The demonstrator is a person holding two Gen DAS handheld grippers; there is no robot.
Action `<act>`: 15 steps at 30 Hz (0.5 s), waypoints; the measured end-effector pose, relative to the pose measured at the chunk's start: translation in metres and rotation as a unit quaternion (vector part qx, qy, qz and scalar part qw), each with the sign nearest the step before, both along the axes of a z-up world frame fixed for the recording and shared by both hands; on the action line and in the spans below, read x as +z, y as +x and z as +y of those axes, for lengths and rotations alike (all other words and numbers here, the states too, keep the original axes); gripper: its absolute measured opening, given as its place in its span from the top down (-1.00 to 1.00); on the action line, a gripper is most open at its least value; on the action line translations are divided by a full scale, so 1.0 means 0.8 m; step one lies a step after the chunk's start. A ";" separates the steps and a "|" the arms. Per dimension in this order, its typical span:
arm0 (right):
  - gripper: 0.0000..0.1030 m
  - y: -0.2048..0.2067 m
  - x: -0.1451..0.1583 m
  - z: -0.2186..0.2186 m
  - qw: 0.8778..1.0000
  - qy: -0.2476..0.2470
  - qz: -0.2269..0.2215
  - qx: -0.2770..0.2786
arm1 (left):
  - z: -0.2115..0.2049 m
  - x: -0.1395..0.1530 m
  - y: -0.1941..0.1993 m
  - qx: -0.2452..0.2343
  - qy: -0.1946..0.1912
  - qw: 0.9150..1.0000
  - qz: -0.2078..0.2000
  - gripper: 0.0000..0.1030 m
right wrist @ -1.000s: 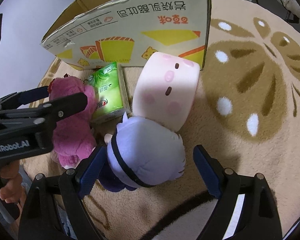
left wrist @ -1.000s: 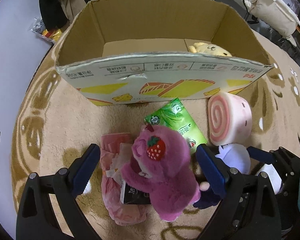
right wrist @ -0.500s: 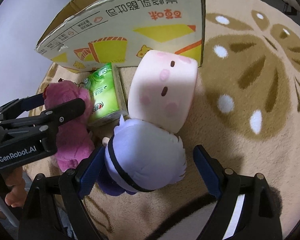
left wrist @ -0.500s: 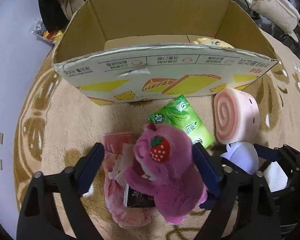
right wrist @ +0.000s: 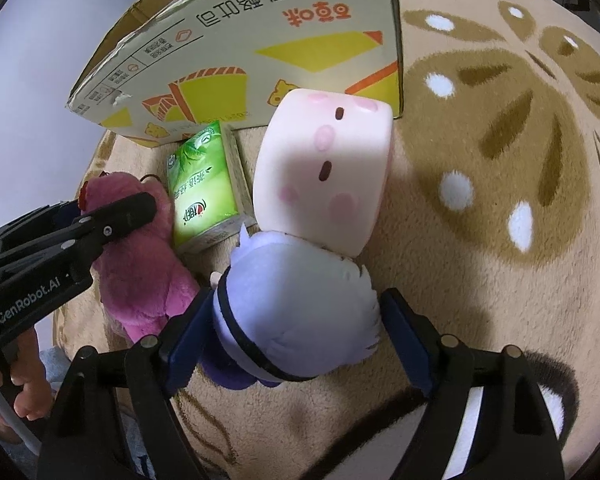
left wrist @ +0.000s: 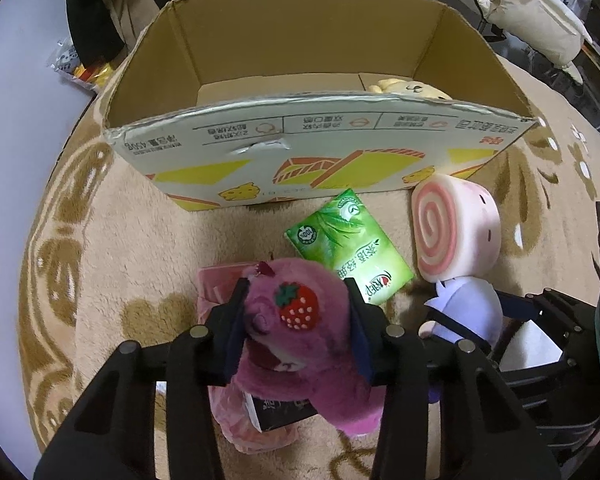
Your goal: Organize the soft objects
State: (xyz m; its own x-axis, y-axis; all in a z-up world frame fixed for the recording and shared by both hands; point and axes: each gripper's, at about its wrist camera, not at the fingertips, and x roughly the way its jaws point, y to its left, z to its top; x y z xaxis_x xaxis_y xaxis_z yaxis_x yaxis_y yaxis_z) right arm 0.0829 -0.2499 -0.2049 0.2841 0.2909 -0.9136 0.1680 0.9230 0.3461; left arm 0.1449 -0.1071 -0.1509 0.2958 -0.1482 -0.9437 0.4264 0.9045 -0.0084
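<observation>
The left hand-held gripper (left wrist: 296, 320) is closing, and its blue pads are already pressing into both sides of the pink bear plush's (left wrist: 300, 320) head, the strawberry patch facing up between them. The bear lies on the rug (left wrist: 112, 264) with its long axis running back toward the camera, head pointing away toward the box. Under it and just to the gripper's left sits a pink packet (left wrist: 216, 284).

The right hand-held gripper (right wrist: 296, 324) is also closing but stands wide; the lavender-haired doll (right wrist: 300, 312) fills the gap, its left pad touching the doll and its right pad just beside the hair. The doll lies crosswise, its head toward the gripper's right and its dark body toward the left.

Just beyond the doll's head, touching it, lies the pink roll cushion (right wrist: 324, 172), its long axis pointing away toward the box. Left of that is the green tissue pack (right wrist: 204, 192), pointing the same way. Farther out stands the open cardboard box (left wrist: 320, 152), a yellow plush (left wrist: 408, 90) inside at its right.
</observation>
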 end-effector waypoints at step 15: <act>-0.34 -0.008 0.023 0.003 0.999 0.003 -0.032 0.009 | 0.024 0.023 -0.012 0.021 -0.023 0.999 -0.024 0.21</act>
